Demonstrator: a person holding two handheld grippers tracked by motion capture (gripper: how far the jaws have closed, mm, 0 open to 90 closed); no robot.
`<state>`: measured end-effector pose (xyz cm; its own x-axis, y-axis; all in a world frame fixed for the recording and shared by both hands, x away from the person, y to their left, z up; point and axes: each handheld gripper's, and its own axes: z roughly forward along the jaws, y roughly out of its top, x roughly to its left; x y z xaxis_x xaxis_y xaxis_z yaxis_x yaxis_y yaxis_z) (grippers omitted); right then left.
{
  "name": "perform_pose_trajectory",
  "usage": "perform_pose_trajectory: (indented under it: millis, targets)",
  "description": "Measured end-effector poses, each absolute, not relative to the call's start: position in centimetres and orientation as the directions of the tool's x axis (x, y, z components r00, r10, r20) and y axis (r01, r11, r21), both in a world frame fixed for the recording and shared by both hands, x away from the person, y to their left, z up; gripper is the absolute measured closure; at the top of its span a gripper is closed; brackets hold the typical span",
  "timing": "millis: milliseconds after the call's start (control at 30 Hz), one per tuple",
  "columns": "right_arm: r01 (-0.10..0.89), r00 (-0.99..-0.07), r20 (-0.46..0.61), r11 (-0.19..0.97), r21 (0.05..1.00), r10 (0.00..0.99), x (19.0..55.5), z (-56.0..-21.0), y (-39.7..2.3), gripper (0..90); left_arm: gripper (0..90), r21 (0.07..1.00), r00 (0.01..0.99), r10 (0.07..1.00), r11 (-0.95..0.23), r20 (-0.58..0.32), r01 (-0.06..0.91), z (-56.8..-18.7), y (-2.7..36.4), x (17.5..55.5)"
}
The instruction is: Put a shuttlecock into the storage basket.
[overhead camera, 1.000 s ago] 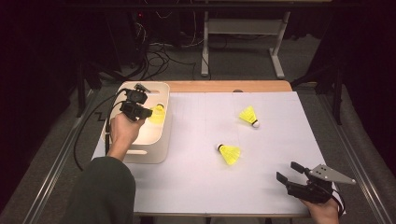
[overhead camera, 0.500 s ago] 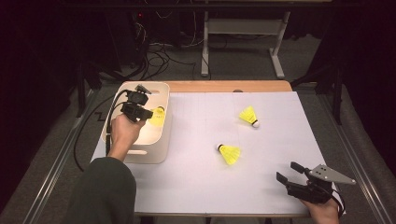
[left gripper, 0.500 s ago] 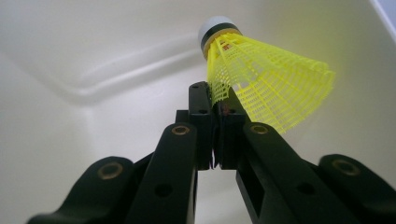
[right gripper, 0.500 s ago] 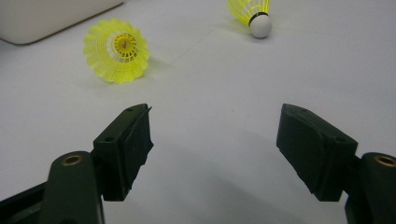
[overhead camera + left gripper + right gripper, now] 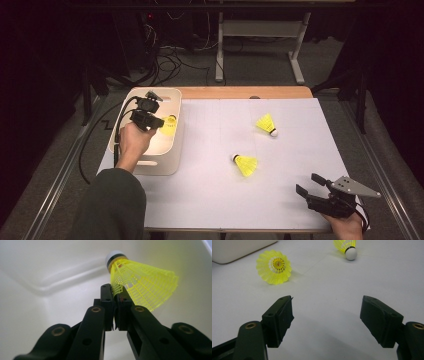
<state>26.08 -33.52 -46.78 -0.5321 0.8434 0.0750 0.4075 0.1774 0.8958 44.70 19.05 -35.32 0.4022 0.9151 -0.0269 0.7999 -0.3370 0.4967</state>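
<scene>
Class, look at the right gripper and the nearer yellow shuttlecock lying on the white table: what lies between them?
Nothing: bare white table runs from the right gripper to the nearer shuttlecock, as the right gripper view shows.

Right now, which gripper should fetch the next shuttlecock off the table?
Probably right: the right gripper is open on the table, facing the nearer shuttlecock. The left gripper, jaws just opening, pinches a shuttlecock inside the bin.
</scene>
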Motion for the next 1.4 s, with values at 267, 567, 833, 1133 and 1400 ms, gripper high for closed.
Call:
perform_pose_trajectory:
  millis: [267,567,833,1133,1400]
  targets:
    - [0.407,-0.532,0.075,0.178,0.896,0.843,26.1,-46.8,-33.5,26.9,65.5,0.521,0.392,0.920,-0.329,-0.012,0.788,-34.9,19.1,44.3]
    - [0.407,-0.532,0.076,0.176,0.896,0.844,26.1,-46.8,-33.5,26.9,55.7,0.546,0.393,0.920,-0.324,-0.010,0.773,-34.3,19.0,43.8]
    - [0.407,-0.532,0.074,0.177,0.896,0.844,26.1,-46.8,-33.5,26.9,51.1,0.569,0.393,0.919,-0.313,-0.018,0.760,-33.8,19.0,43.3]
    - [0.406,-0.530,0.075,0.175,0.897,0.845,26.1,-46.7,-33.5,26.9,47.2,0.606,0.410,0.911,-0.302,-0.044,0.736,-33.1,18.9,42.6]
    - [0.407,-0.529,0.076,0.173,0.897,0.845,26.1,-46.8,-33.5,26.9,46.0,0.616,0.419,0.906,-0.300,-0.053,0.728,-32.8,18.7,42.4]
